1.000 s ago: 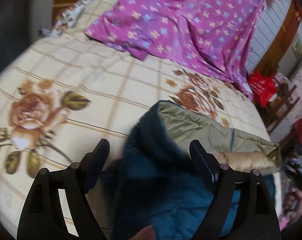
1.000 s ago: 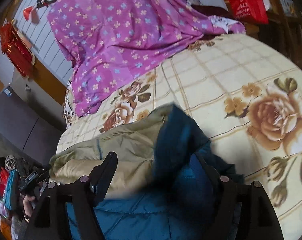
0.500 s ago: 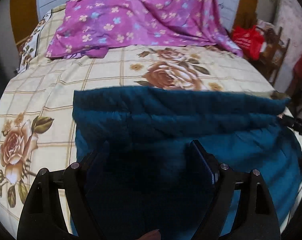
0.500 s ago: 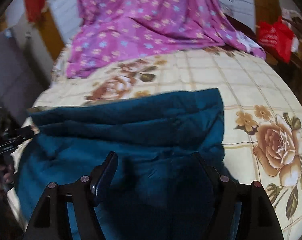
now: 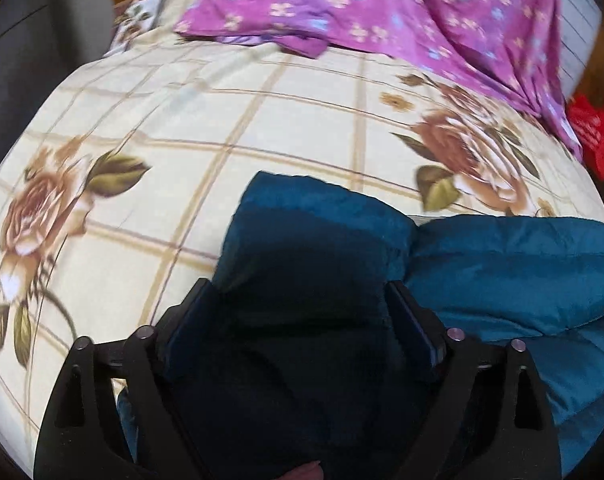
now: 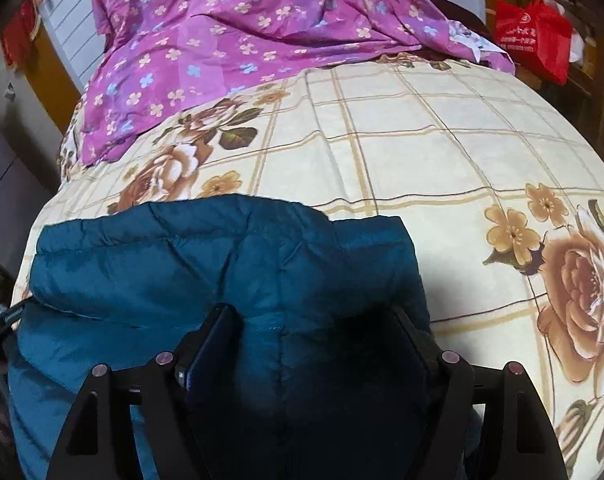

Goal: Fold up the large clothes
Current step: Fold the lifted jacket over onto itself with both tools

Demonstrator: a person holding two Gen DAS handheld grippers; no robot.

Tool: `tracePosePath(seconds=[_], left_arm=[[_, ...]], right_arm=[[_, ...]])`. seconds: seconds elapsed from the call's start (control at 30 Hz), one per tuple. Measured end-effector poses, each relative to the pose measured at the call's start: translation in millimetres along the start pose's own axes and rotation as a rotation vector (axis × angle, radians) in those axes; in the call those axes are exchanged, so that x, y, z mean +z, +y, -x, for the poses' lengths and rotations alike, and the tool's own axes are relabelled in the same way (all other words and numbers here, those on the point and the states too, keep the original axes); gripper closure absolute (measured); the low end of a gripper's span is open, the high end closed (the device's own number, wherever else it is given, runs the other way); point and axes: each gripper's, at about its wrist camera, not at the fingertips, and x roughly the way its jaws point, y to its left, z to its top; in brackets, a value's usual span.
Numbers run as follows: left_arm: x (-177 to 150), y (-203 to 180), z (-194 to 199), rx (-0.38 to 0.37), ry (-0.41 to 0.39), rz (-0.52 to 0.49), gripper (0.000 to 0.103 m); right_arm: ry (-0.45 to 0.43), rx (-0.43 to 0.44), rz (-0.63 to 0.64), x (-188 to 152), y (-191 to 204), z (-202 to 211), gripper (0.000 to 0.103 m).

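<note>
A teal padded jacket (image 5: 501,264) lies folded on the bed, at its near edge. It also shows in the right wrist view (image 6: 206,264). My left gripper (image 5: 298,300) is open, its jaws wide apart over the jacket's left end, with dark jacket fabric bulging up between them. My right gripper (image 6: 313,328) is open too, its jaws spread over the jacket's right end. Neither gripper pinches the cloth.
The bed has a cream checked sheet with brown roses (image 6: 421,152). A purple flowered cover (image 6: 242,32) is heaped at the far side, seen also in the left wrist view (image 5: 401,12). A red bag (image 6: 533,36) hangs beyond the bed on the right.
One second ago the jacket's olive lining showed with a flap lifted. The flap came over, only teal shows, and both grippers have drawn closer over the folded jacket.
</note>
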Motion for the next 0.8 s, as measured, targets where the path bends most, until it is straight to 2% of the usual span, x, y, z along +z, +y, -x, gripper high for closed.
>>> tracePosePath(seconds=[0.07,0.13,0.23,0.3,0.43,0.5,0.57,0.63,0.7,0.8], left_arm=[[-2,2,0,0.016,-0.004,0.019,0.007],[-1,3,-2,0.013,0.005,0.026,0.007],[1,6,14,-0.001,0.011,0.037,0.007],[0,9,45,-0.062,-0.040,0.051,0.007],[-21,-11,106,-0.165,-0.128,-0.040,0.007],[-41,-29,126,-0.216,-0.139,-0.104,0.007],[-64,-49,135,-0.220,-0.126,-0.155,0.007],[-87,-62,135,-0.223,-0.091,-0.158,0.007],[-106,-74,122,-0.184,-0.047,-0.170,0.007],[-116,-75,108,-0.159,-0.047,-0.116,0.000]], right_arm=[[-0.002,0.007,-0.041,-1,-9,-4,0.026],[-0.001,0.007,-0.065,-2,-15,-5,0.025],[0.003,-0.047,-0.066,0,-13,3,0.026],[-0.029,-0.088,-0.040,0,-5,25,0.026],[-0.108,-0.032,0.075,-11,32,82,0.026],[-0.102,0.016,0.108,-24,55,103,0.024],[-0.075,0.053,0.130,-44,78,114,0.023],[-0.076,0.087,0.136,-70,95,122,0.021],[-0.072,0.114,0.119,-96,102,123,0.020],[-0.040,0.089,0.107,-122,104,103,0.006]])
